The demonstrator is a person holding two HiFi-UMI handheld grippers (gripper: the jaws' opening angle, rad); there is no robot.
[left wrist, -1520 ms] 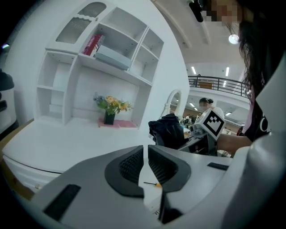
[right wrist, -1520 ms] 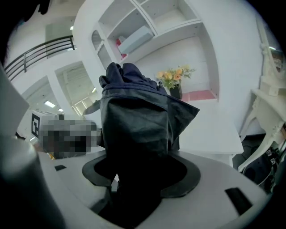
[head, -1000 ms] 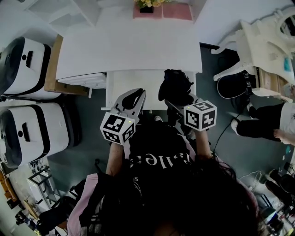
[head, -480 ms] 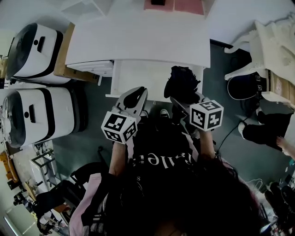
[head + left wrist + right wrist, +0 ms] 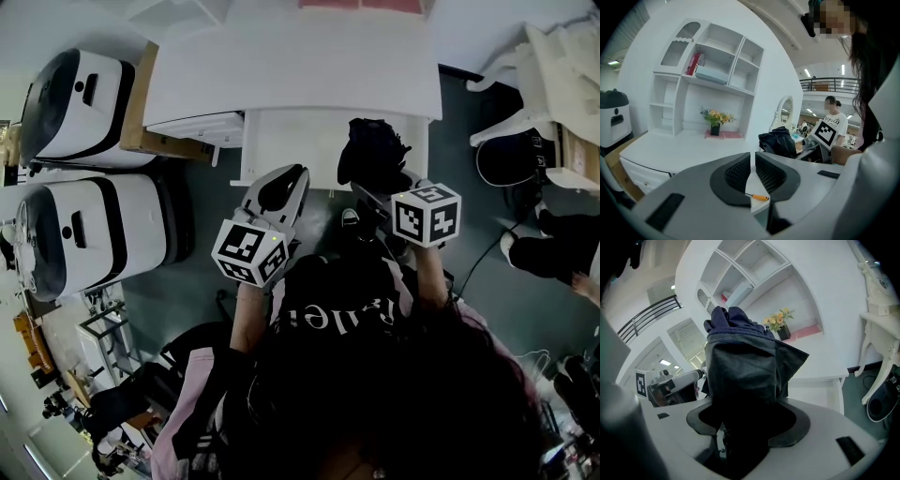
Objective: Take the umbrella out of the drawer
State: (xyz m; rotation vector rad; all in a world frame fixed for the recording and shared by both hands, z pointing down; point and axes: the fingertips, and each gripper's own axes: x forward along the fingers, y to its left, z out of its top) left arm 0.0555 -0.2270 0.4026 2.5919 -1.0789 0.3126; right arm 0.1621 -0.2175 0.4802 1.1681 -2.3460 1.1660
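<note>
Umbrella (image 5: 740, 362), dark and folded, is pinched between the jaws of my right gripper (image 5: 380, 202), fabric bunched above the pads. In the head view it sits over the right end of the open white drawer (image 5: 291, 150). My left gripper (image 5: 753, 171) holds nothing, its jaws drawn almost together, at the drawer's front edge below the white desk (image 5: 291, 75).

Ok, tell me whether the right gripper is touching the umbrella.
Touching. The right gripper view shows the right gripper with both jaws pressed against the dark folded umbrella, which stands up from between them.
</note>
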